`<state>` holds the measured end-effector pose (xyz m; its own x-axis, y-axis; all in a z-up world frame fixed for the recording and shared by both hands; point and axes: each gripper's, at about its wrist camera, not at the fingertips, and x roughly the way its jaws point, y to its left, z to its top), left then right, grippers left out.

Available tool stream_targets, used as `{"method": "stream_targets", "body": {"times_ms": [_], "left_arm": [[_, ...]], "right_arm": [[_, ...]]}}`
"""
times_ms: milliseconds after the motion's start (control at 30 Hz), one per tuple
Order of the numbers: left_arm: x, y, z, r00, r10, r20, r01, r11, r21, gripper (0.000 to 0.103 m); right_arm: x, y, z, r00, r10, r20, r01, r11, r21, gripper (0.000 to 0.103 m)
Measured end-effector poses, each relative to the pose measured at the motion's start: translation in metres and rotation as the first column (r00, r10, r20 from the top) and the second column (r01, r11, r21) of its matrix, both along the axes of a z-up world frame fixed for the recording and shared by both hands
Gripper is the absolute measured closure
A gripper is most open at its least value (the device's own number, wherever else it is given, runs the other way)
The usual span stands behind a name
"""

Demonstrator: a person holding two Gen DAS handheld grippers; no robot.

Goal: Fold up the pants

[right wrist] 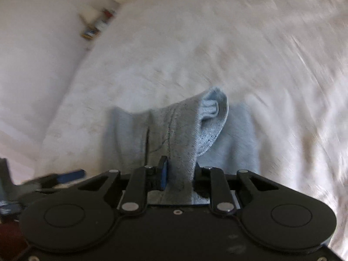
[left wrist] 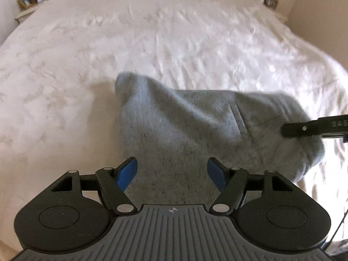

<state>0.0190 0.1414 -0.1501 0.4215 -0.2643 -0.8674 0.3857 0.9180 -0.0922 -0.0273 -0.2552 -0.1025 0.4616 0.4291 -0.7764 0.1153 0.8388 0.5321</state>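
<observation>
Grey pants (left wrist: 184,121), heathered knit, lying bunched on a white bedspread (left wrist: 87,65) near its close edge; seen again from the right wrist (right wrist: 174,130) as a lifted ridge of cloth with a rolled hem or cuff at the top. One fold raised and drawn toward the lens, the remainder spread flat on the bedding behind it.

Right gripper (right wrist: 179,174) clamped on that raised fold: blue pads (right wrist: 164,174) pressed against the cloth from the left, the opposite finger largely hidden by fabric, the pinched layers filling the narrow gap. Same tool visible from the left wrist as a black bar (left wrist: 313,127) entering at the right edge and meeting the far side of the garment.

Left gripper (left wrist: 171,174) spread wide, blue fingertips (left wrist: 128,174) well apart, poised above the near portion of the garment with nothing between them; contact with the cloth not determinable.

Bedspread rumpled, covering most of both views. At the far corners, bedside surfaces with small framed pictures (left wrist: 27,1) and other items too blurred to identify. Right-wrist view strongly motion-blurred.
</observation>
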Motion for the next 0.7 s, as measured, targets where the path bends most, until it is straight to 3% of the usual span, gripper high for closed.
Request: {"method": "stream_targets", "body": {"times_ms": [33, 100, 167, 233, 300, 433, 567, 700], "left_arm": [[0.002, -0.003, -0.011, 1.000, -0.001, -0.022, 0.001, 1.000, 0.015, 0.033], [0.006, -0.007, -0.039, 0.994, -0.008, -0.113, 0.017, 0.997, 0.077, 0.033], [0.005, 0.000, -0.053, 0.987, 0.014, -0.162, -0.003, 0.998, 0.067, 0.032], [0.005, 0.008, -0.050, 0.985, 0.037, -0.168, -0.032, 0.999, 0.033, 0.032], [0.004, 0.016, -0.043, 0.986, 0.036, -0.163, -0.033, 0.999, 0.020, 0.032], [0.000, 0.032, -0.028, 0.994, 0.038, -0.107, -0.039, 0.999, -0.006, 0.032], [0.012, 0.044, -0.025, 0.994, 0.064, -0.091, -0.067, 0.997, -0.032, 0.032], [0.036, 0.048, -0.030, 0.987, 0.113, -0.110, -0.118, 0.992, -0.038, 0.032]], "right_arm": [[0.001, -0.002, -0.014, 1.000, -0.009, -0.022, 0.008, 1.000, -0.028, 0.076], [0.005, -0.003, -0.035, 0.998, -0.009, -0.067, 0.003, 0.996, -0.086, 0.058], [0.004, -0.006, -0.037, 0.997, -0.040, -0.073, 0.033, 0.995, -0.089, 0.052], [0.000, -0.007, -0.027, 0.997, -0.065, -0.043, 0.061, 0.993, -0.098, 0.048], [-0.007, -0.007, -0.020, 0.998, -0.065, -0.014, 0.063, 0.990, -0.126, 0.030], [-0.007, -0.005, -0.021, 0.998, -0.068, -0.018, 0.065, 0.990, -0.128, 0.024], [0.004, -0.006, -0.043, 0.995, -0.074, -0.064, 0.066, 0.991, -0.118, 0.017], [0.013, -0.008, -0.068, 0.990, -0.076, -0.116, 0.069, 0.996, -0.063, 0.000]]}}
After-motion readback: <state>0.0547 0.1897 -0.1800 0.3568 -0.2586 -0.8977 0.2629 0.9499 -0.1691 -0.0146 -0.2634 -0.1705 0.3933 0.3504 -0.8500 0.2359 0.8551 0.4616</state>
